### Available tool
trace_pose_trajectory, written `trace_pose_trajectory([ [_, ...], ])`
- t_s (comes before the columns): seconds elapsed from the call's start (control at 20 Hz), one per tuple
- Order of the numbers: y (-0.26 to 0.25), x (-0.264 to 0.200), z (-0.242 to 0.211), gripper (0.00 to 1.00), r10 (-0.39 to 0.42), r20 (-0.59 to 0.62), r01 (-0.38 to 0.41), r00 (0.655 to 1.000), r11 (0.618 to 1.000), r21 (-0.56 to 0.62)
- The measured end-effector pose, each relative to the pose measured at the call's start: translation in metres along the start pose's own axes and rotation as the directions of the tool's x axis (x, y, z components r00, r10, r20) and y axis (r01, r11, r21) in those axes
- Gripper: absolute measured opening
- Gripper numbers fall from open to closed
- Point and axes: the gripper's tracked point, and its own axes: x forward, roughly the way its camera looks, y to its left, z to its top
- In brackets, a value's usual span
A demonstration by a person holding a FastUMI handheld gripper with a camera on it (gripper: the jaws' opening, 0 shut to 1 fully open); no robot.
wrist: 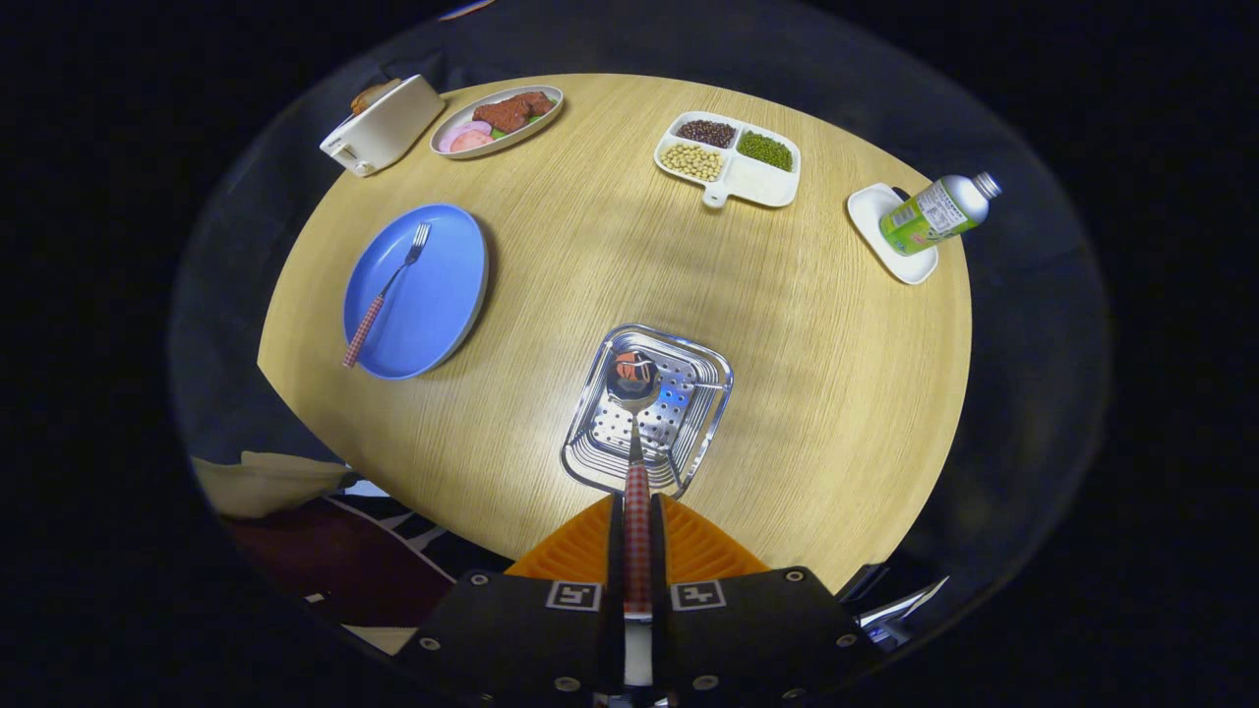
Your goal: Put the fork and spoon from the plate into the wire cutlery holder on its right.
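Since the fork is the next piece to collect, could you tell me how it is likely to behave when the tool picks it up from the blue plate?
The fork looks stiff, with metal tines, so it should not flex. Its slim handle lies flat on the blue plate, whose smooth surface may let it slide as fingers close. Its handle end overhangs the rim, which probably offers the easier grip. The tool is currently shut on the spoon over the wire cutlery holder.

Legible text: none. Printed label on bottle [929,214], set on small white dish [869,218]: lettering too small to make out. Two square black-and-white coded markers [573,594] on body of gripper [637,503], one either side of the finger slot: patterns only, no characters. Fingers clamped on handle of spoon [635,382]. No readable numbers or brand marks on other items.
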Motion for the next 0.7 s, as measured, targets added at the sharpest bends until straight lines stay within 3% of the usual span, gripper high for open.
trace_pose_trajectory([
  [0.45,0.000,-0.014,0.008,0.17,0.005,0.073,-0.009,0.997,0.998,0.066],
  [0.65,0.001,-0.029,0.018,0.21,-0.030,0.170,0.016,0.985,0.996,0.085],
  [0.7,0.003,-0.032,0.022,0.28,-0.035,0.198,0.017,0.980,0.996,0.091],
])
